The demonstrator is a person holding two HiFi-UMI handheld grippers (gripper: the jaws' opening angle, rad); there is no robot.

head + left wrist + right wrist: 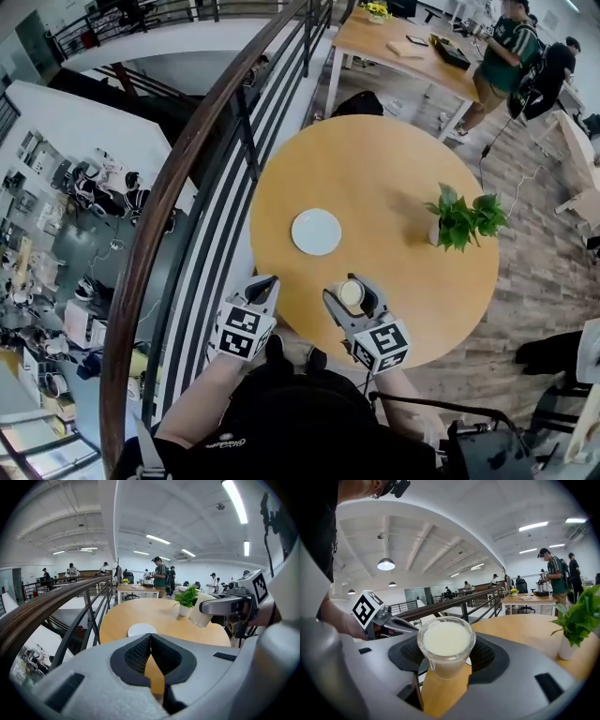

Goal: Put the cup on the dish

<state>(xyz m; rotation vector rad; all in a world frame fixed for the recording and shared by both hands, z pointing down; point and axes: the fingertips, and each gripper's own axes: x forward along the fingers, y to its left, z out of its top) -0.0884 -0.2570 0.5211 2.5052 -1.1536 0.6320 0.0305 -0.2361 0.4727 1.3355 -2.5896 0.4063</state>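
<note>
Dish, near edge behind left hand-held gripper.

Round wooden table bears a white dish and potted plant.

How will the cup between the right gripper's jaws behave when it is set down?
The cup looks like clear glass, so it is probably rigid, smooth and breakable. Filled nearly to the rim with something white, perhaps milk, it is likely heavy for its size and may spill if tilted.
</note>
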